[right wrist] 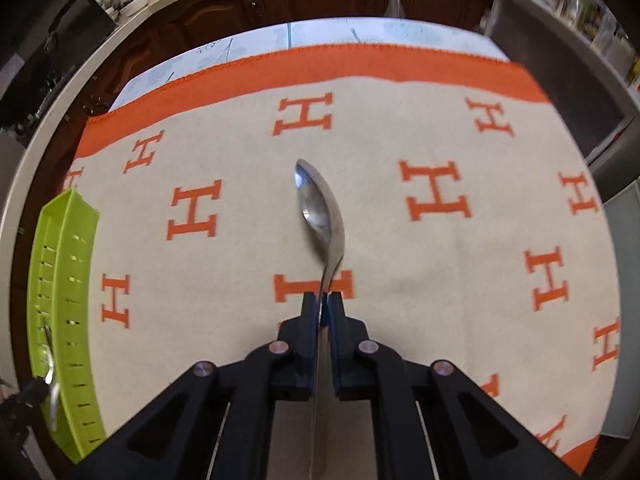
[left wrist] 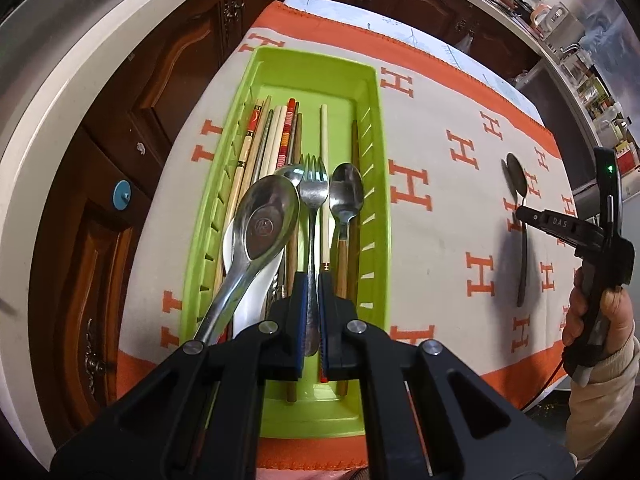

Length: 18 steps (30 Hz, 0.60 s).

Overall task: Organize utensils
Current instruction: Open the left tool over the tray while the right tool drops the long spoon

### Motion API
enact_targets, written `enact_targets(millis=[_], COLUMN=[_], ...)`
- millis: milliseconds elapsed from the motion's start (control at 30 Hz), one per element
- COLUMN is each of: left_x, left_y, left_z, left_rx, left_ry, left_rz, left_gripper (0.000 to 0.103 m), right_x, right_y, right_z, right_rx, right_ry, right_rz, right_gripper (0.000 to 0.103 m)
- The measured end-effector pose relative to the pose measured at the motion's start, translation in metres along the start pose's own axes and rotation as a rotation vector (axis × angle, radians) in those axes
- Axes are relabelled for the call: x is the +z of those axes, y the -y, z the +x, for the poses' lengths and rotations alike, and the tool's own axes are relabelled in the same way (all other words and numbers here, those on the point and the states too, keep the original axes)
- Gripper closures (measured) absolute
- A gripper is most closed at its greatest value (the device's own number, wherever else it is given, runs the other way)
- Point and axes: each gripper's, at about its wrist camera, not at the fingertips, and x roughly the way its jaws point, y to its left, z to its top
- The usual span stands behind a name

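A lime-green utensil tray [left wrist: 372, 92] lies on the cloth and holds several chopsticks [left wrist: 276, 140], a large steel spoon [left wrist: 266, 220] over a white spoon, a small wood-handled spoon [left wrist: 346, 194] and a steel fork [left wrist: 313, 186]. My left gripper [left wrist: 314, 280] is shut on the fork's handle, low over the tray's near half. Right of the tray, my right gripper [right wrist: 324, 298] is shut on the handle of a steel spoon [right wrist: 320, 208], bowl pointing away and turned on edge just above the cloth. The left wrist view shows that spoon [left wrist: 515, 178] and the right gripper [left wrist: 520, 214], held by a hand.
A beige cloth with orange H marks and an orange border [right wrist: 436, 196] covers the table. The tray's slotted side wall [right wrist: 64, 280] shows at the far left of the right wrist view. Dark wooden cabinets [left wrist: 168, 64] and a pale countertop edge stand beyond the table.
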Motion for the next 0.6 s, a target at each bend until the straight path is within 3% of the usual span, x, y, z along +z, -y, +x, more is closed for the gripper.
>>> enact_targets(millis=[367, 600], left_x=[0.001, 0.002], left_y=[-0.013, -0.016], left_z=[-0.006, -0.012], left_rx=[-0.013, -0.023], left_ry=[0.029, 0.052], left_rz=[-0.038, -0.048], left_gripper=[0.1, 0.1], right_x=[-0.007, -0.016], right_y=[0.006, 0.01], right_z=[0.001, -0.021], right_rx=[0.074, 0.182], right_ry=[-0.022, -0.023], right_rz=[0.075, 0.099], right_gripper=[0.095, 0.096])
